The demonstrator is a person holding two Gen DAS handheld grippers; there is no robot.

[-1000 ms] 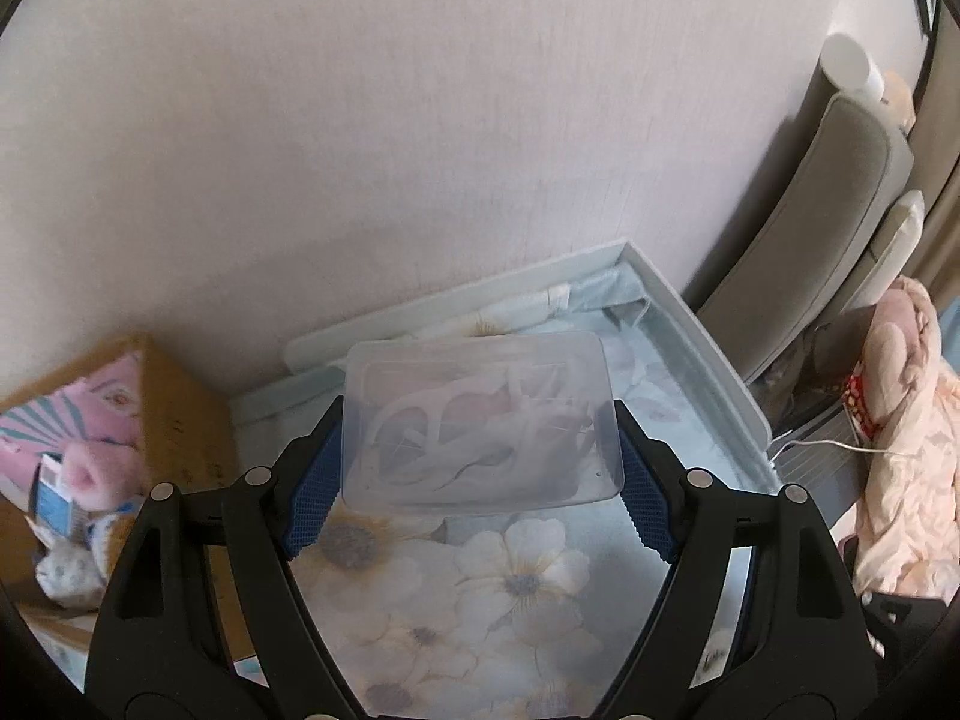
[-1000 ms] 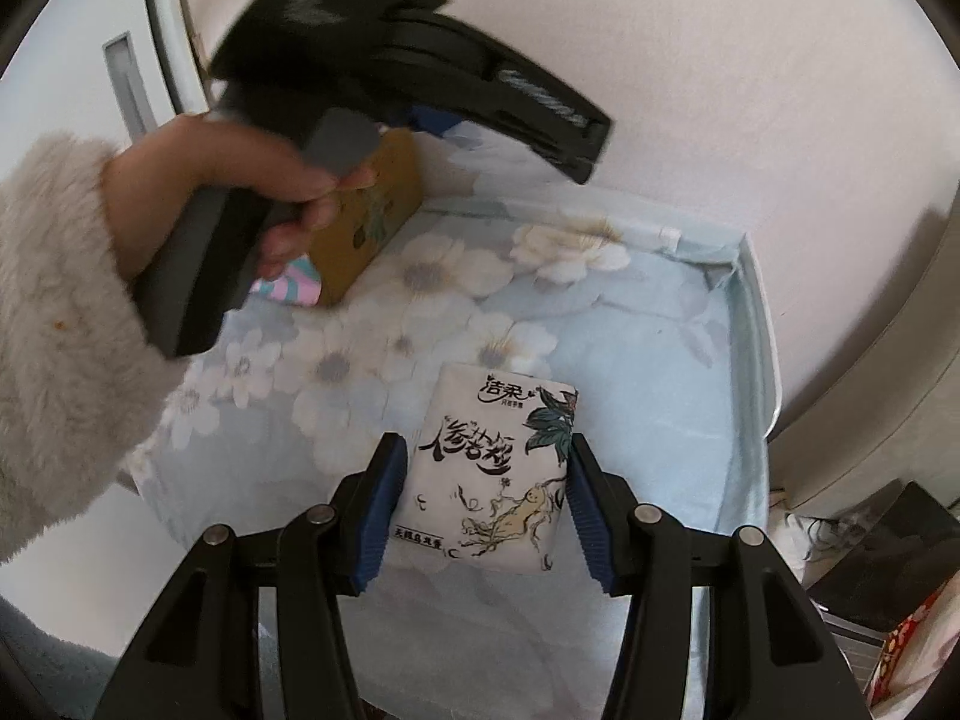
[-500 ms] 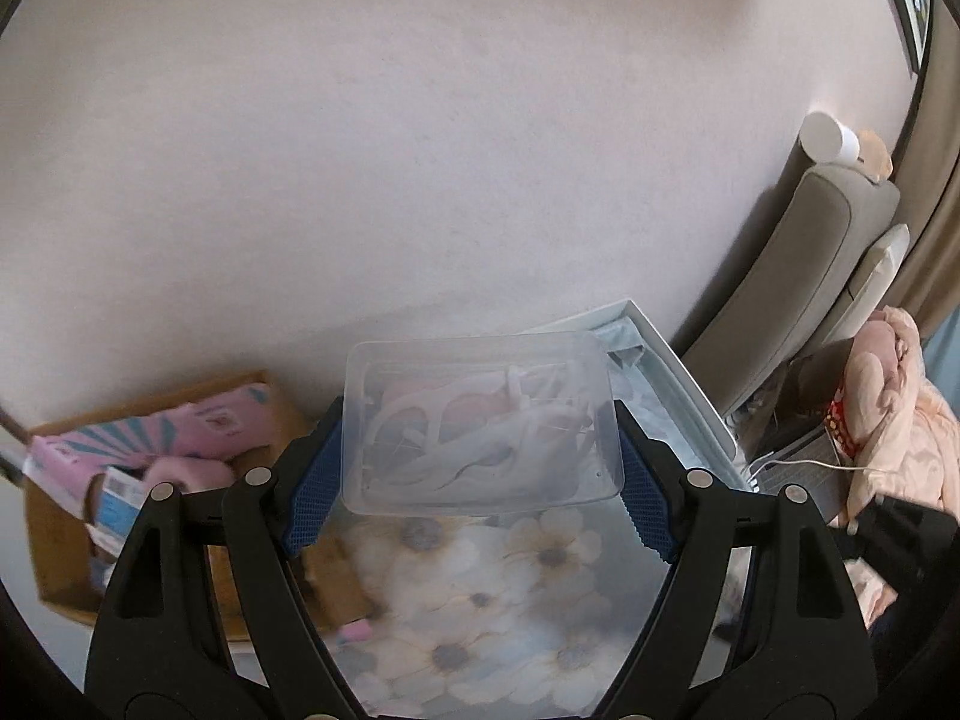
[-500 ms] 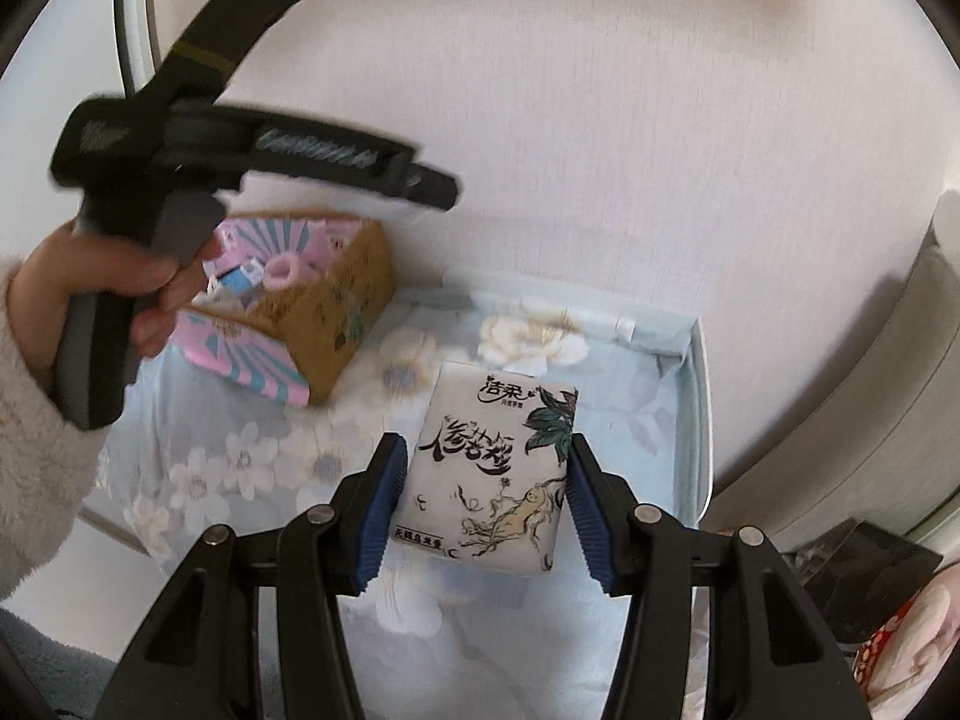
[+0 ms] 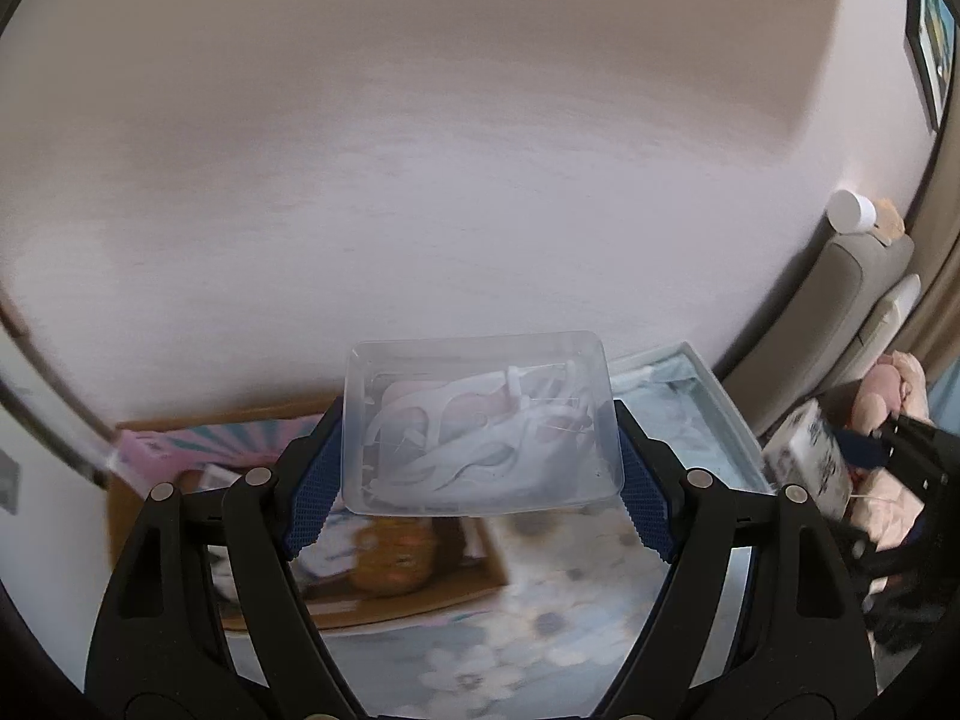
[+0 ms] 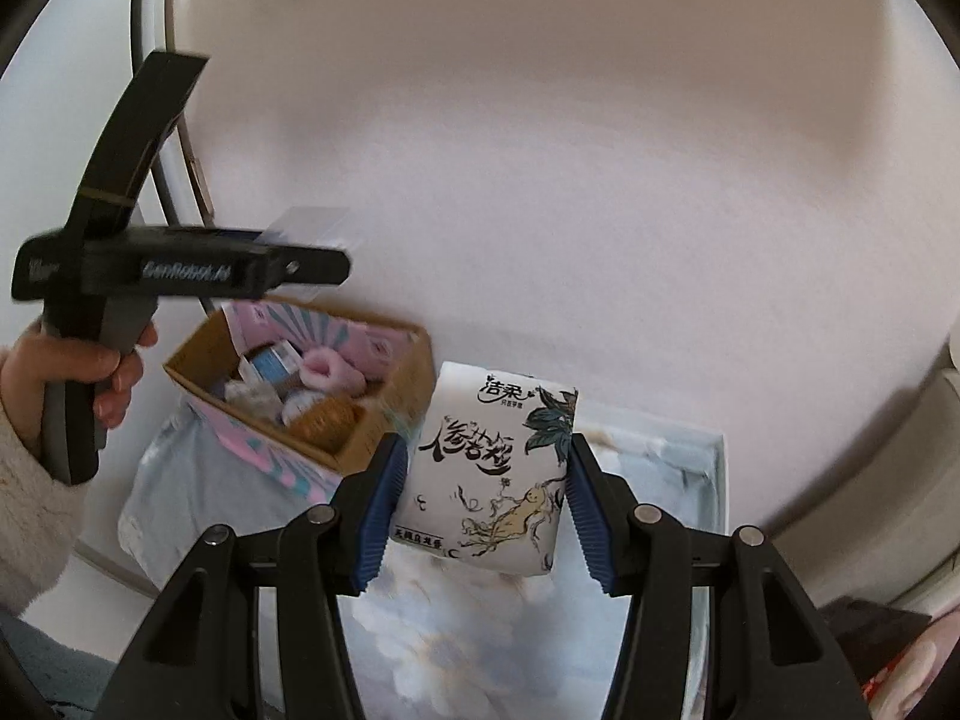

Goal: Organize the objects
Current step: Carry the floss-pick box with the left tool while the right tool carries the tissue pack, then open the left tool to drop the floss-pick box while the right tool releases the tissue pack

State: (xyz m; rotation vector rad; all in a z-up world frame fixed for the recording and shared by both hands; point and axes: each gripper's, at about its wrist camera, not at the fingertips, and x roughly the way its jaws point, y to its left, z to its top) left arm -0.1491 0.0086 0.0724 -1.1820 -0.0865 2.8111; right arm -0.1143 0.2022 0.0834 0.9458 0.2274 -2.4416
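My left gripper (image 5: 480, 474) is shut on a clear plastic box (image 5: 480, 426) of white floss picks and holds it in the air above an open cardboard box (image 5: 372, 576). My right gripper (image 6: 483, 510) is shut on a white tissue pack (image 6: 492, 468) with black lettering and a ginseng drawing, held above the floral-covered table (image 6: 480, 630). In the right wrist view the cardboard box (image 6: 300, 396) sits at the left and holds several small items. The left gripper (image 6: 300, 267) hovers over it with the clear box (image 6: 312, 228). The tissue pack (image 5: 807, 456) also shows at the far right of the left wrist view.
A pale wall stands right behind the table. A raised white rim (image 6: 717, 480) edges the table on the right. A grey padded chair (image 5: 852, 312) and pink fabric (image 5: 888, 396) lie beyond it. A person's hand in a fuzzy sleeve (image 6: 36, 420) holds the left tool.
Both grippers have risen and tilted up toward the wall. The left gripper has moved left with the clear box, from over the table to over the cardboard box. Both grips are unchanged.
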